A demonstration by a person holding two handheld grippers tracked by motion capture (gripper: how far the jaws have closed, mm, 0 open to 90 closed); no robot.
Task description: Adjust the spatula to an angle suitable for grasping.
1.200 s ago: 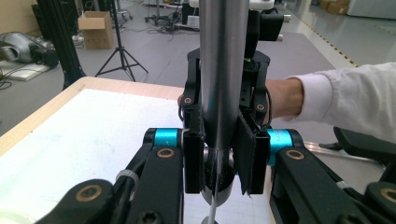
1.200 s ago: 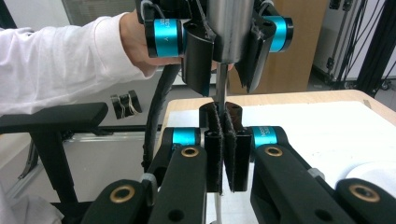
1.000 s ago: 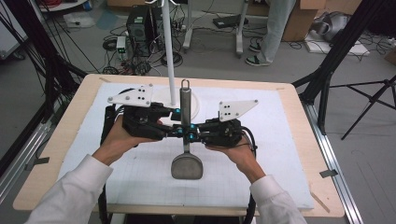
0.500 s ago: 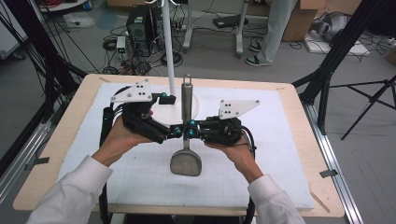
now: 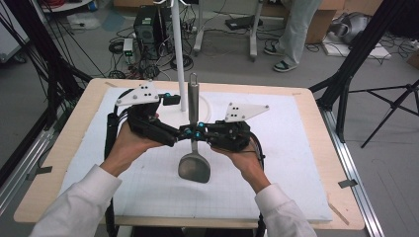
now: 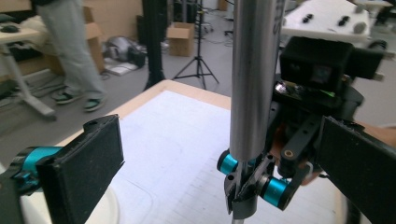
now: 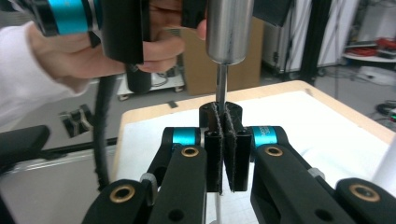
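Right hand-held gripper (image 7: 224,154) pinches the spatula (image 5: 193,148) by its thin neck; left hand-held gripper (image 6: 219,163) gapes wide around its handle, seen close

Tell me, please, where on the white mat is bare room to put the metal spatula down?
The mat is bare right of the right tool, out to the wooden edge, and along the near edge below the spatula. The left side is bare too. The middle back is crowded: both tools, the white stand base and its pole.
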